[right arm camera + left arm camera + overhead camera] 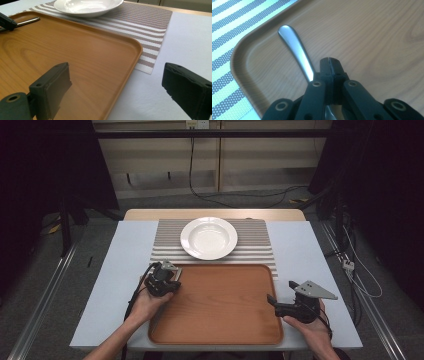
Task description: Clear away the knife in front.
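I see left gripper (pixel 329 61) clenched, spoon (pixel 295 52) just beside tips, handle running toward tray (pixel 242 75) corner. Right gripper (pixel 115 87) released, well apart; left nearer.

One wooden tray (pixel 220 307), one white bowl (pixel 208 238), one striped mat (pixel 255 240), one metal spoon (pixel 295 51), two tongs.

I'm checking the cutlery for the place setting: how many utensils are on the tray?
1. A single metal utensil lies in the wooden tray's far-left corner, its handle showing past the left gripper; its working end is hidden under the gripper, so its type is unclear.
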The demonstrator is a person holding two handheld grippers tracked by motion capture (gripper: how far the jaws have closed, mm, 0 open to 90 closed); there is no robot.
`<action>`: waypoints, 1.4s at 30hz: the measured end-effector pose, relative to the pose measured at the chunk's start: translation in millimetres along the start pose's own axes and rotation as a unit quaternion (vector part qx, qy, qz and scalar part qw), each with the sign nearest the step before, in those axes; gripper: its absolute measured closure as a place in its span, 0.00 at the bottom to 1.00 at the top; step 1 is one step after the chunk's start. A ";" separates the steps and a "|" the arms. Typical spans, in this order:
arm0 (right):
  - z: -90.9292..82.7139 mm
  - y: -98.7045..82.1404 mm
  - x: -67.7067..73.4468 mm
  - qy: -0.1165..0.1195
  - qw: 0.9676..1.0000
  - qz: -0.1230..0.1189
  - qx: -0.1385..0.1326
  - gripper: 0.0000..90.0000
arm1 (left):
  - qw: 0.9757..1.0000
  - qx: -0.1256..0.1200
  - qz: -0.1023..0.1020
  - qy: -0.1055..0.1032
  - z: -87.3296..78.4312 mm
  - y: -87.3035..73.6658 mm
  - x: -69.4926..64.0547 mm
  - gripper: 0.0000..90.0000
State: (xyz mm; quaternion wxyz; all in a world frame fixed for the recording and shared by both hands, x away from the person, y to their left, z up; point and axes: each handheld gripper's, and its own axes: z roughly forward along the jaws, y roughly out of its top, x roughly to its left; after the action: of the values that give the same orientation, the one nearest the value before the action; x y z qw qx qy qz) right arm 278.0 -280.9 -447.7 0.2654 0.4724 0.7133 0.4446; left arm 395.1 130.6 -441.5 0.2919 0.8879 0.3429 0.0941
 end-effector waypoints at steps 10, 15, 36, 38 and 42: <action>1.4 0.2 -0.3 -0.001 1.000 0.001 0.001 0.09 | 1.000 -0.002 -0.015 0.001 -5.7 -8.2 9.7 1.00; 1.6 0.3 0.0 -0.001 1.000 0.001 0.001 0.09 | 1.000 -0.004 -0.026 -0.001 -7.6 -10.9 14.0 1.00; 1.6 0.4 0.3 0.001 1.000 0.002 0.001 0.09 | 0.998 -0.048 -0.034 -0.017 -19.2 -18.9 15.7 0.95; 2.1 0.4 0.1 0.001 1.000 0.003 0.003 0.09 | 0.997 -0.062 -0.035 -0.007 -20.3 -18.5 12.9 0.89; 1.5 0.4 0.0 0.003 1.000 0.002 0.000 0.09 | 0.996 -0.083 -0.020 0.012 -24.2 -16.1 8.3 0.60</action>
State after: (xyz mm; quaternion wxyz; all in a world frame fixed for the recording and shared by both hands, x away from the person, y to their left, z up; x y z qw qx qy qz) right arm 279.4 -280.3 -448.1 0.2624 0.4728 0.7131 0.4462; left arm 383.5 156.7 -431.4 0.3623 0.8521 0.3555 0.1273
